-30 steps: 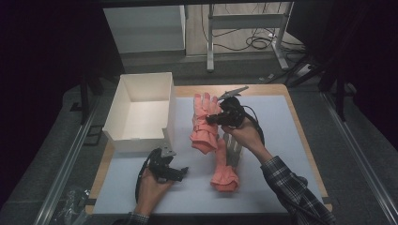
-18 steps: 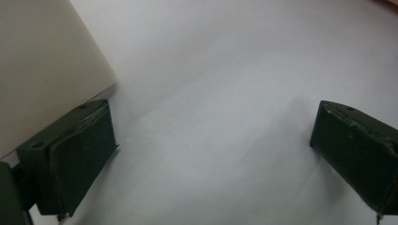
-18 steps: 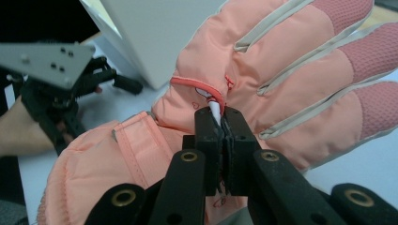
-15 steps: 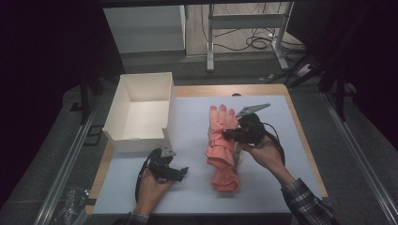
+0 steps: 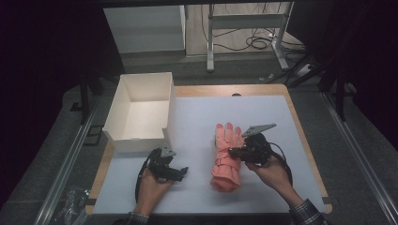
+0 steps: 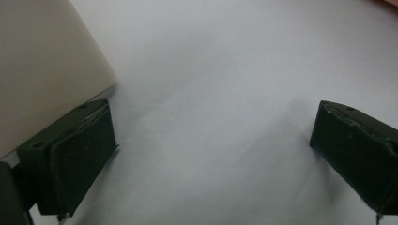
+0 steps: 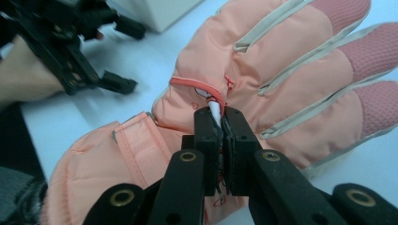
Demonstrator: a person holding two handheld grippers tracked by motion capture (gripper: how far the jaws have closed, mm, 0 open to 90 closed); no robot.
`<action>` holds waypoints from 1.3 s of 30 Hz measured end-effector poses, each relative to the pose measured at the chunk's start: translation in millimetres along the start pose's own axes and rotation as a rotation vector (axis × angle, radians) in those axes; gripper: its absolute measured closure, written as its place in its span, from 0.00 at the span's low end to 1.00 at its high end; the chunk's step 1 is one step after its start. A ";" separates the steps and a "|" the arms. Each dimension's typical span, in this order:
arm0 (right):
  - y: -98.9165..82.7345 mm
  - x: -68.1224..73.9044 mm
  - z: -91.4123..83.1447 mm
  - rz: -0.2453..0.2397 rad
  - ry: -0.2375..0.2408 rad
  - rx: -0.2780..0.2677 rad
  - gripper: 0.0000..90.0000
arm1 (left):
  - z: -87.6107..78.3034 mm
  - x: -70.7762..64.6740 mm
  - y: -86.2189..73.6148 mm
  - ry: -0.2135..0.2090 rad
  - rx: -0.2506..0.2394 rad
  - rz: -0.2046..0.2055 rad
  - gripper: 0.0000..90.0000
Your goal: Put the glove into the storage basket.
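Right tool (image 5: pixel 233 151) carried the glove (image 5: pixel 225 157) rightward (pinch unchanged).

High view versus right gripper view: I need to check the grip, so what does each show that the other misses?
High view alone: the white box, the white mat, and the gloves' place on it. Right gripper view alone: the right gripper shut on a small white tag at the glove's palm. Both share the pink gloves and the left gripper, resting apart.
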State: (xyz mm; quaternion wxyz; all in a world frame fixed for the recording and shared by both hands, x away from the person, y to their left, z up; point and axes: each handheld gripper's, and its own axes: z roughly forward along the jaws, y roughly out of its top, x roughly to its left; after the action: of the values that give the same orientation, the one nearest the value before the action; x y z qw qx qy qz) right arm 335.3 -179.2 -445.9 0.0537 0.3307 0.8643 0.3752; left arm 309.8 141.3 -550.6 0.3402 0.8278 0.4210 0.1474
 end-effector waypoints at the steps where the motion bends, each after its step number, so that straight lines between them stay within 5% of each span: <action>1: -1.0 0.3 2.0 -0.001 -0.009 0.004 0.94 | 0.0 0.0 0.0 0.000 0.001 0.000 0.01; 8: -12.5 4.2 19.1 0.004 -0.097 0.021 0.93 | 0.0 -0.2 -0.1 -0.001 0.000 -0.003 0.01; 14: -13.4 6.1 18.3 -0.027 -0.104 0.011 0.85 | 0.0 -0.2 0.0 -0.001 0.000 -0.003 0.01; 20: -7.9 5.6 1.6 -0.078 -0.091 -0.031 0.75 | -0.1 -0.1 0.1 -0.002 0.002 -0.001 0.01; 28: -12.8 -4.1 -19.3 -0.087 -0.118 -0.088 0.71 | -0.2 -0.1 0.1 -0.004 0.005 -0.003 0.01; 32: -21.9 -12.2 -24.1 -0.082 -0.142 -0.097 0.72 | 0.0 -0.2 0.0 -0.002 0.002 -0.003 0.01; 39: -52.3 -24.2 -20.2 -0.066 -0.124 -0.085 0.90 | 0.0 -0.1 0.0 -0.003 0.003 -0.001 0.01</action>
State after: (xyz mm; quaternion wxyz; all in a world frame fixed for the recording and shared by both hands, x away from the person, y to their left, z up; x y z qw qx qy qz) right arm 319.4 -232.6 -471.1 0.1335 0.3218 0.8530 0.3885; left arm 309.8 141.2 -550.6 0.3394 0.8284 0.4212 0.1454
